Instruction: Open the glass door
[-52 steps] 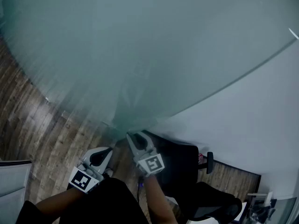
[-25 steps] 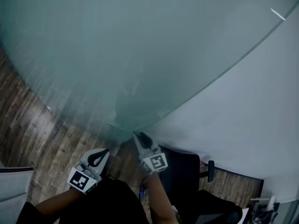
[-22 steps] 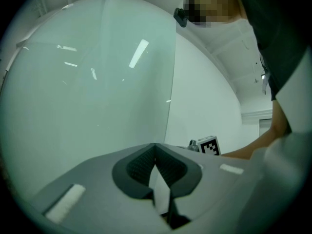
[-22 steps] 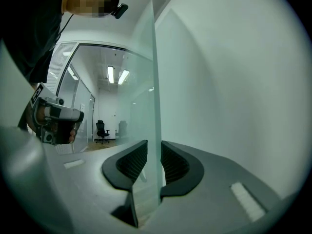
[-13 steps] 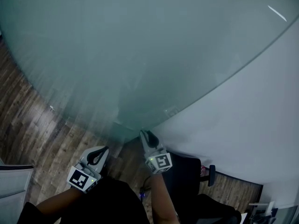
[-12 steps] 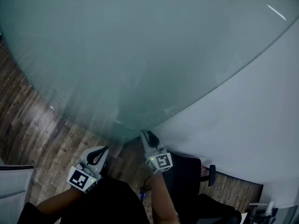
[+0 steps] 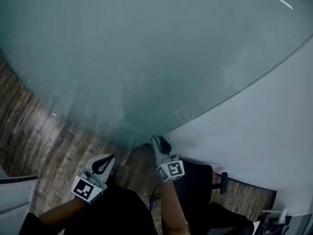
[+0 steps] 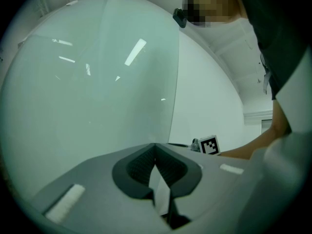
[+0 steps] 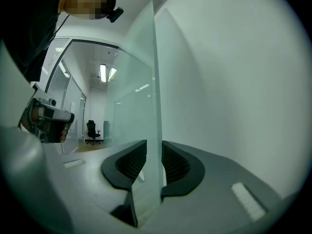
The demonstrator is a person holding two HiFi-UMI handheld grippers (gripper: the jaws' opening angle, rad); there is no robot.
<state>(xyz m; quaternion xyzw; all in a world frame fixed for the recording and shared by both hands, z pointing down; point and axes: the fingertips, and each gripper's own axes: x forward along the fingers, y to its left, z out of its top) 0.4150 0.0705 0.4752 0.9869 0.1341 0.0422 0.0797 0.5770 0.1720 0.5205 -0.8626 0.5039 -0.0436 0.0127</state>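
Observation:
The frosted glass door [image 7: 146, 58] fills the upper head view, its free edge ending beside the white wall. My right gripper [image 7: 159, 141] reaches level onto that edge. In the right gripper view the glass edge [image 9: 155, 82] stands upright between the pads of the right gripper [image 9: 153, 160], and both seem to lie against it. Those jaws have just been opening a little, with the glass still between them. My left gripper [image 7: 105, 159] hangs back to the left, shut and empty. Its pads meet in front of the glass door [image 8: 97, 82] where the left gripper [image 8: 155, 152] points.
A white wall [image 7: 264, 116] runs along the right of the door. A black office chair [image 7: 195, 180] stands below my right arm on the wooden floor [image 7: 29, 131]. A pale cabinet corner [image 7: 12, 195] sits at the lower left. Through the glass a corridor with another chair [image 9: 91, 130] shows.
My right gripper has slid to the right in the head view with the door's edge, and the door has swung that way. The left gripper has barely shifted.

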